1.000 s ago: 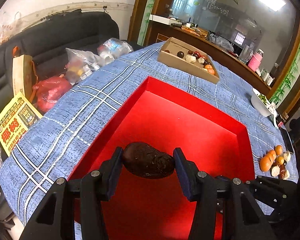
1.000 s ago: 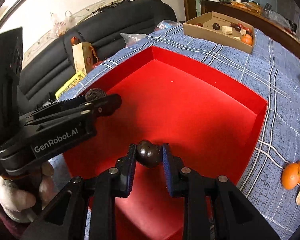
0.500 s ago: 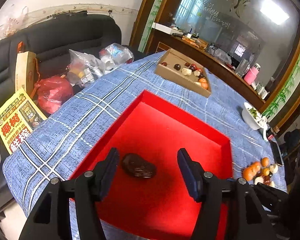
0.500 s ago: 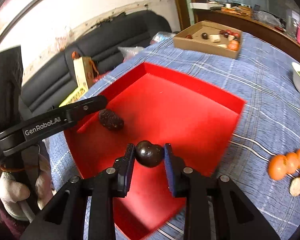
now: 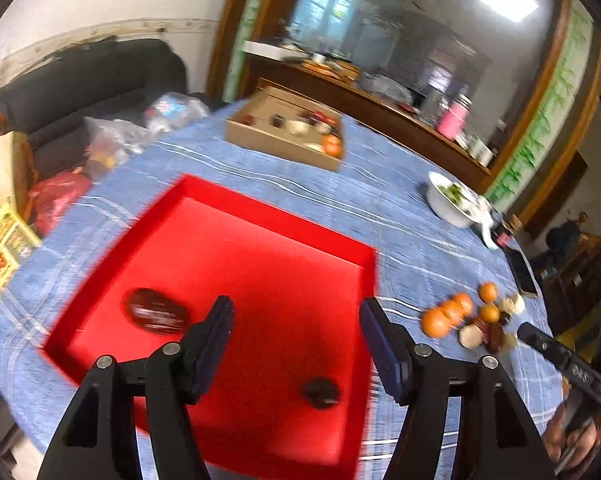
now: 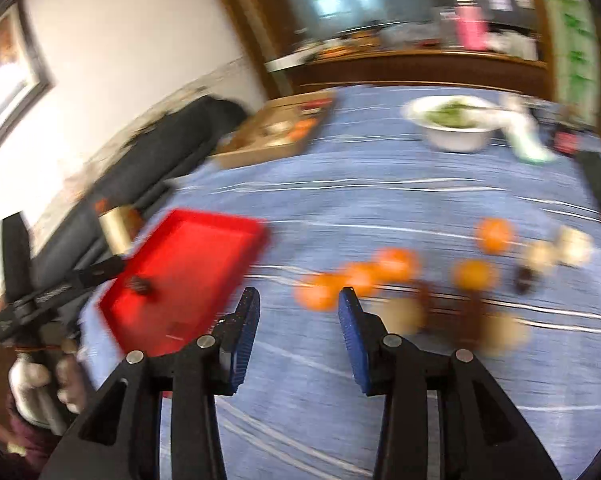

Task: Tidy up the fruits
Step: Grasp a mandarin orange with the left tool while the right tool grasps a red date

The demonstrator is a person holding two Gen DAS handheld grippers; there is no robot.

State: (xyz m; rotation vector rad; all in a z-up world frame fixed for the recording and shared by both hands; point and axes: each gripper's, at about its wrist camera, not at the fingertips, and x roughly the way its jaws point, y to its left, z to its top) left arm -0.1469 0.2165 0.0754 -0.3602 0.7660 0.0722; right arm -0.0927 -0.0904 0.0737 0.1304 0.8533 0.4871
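Note:
A red tray (image 5: pixel 260 208) lies on the blue plaid tablecloth. In it lie a dark oblong fruit (image 5: pixel 156 316) near the left wall and a small dark round fruit (image 5: pixel 320 392) near the front right. My left gripper (image 5: pixel 296 320) is open and empty above the tray. My right gripper (image 6: pixel 298 308) is open and empty over the cloth, right of the tray (image 6: pixel 196 264). A blurred pile of oranges (image 6: pixel 356 280) and brown and pale fruits lies just ahead of it. The pile also shows in the left wrist view (image 5: pixel 468 316).
A cardboard box (image 5: pixel 284 144) with several fruits stands at the far side of the table. A white bowl (image 5: pixel 448 204) with greens and a phone (image 5: pixel 522 272) lie at the right. Bags and a black sofa (image 5: pixel 80 92) are to the left.
The right gripper let go of the small dark fruit into the tray, opened, and swung right toward the fruit pile. The left gripper rose and drew back, still open.

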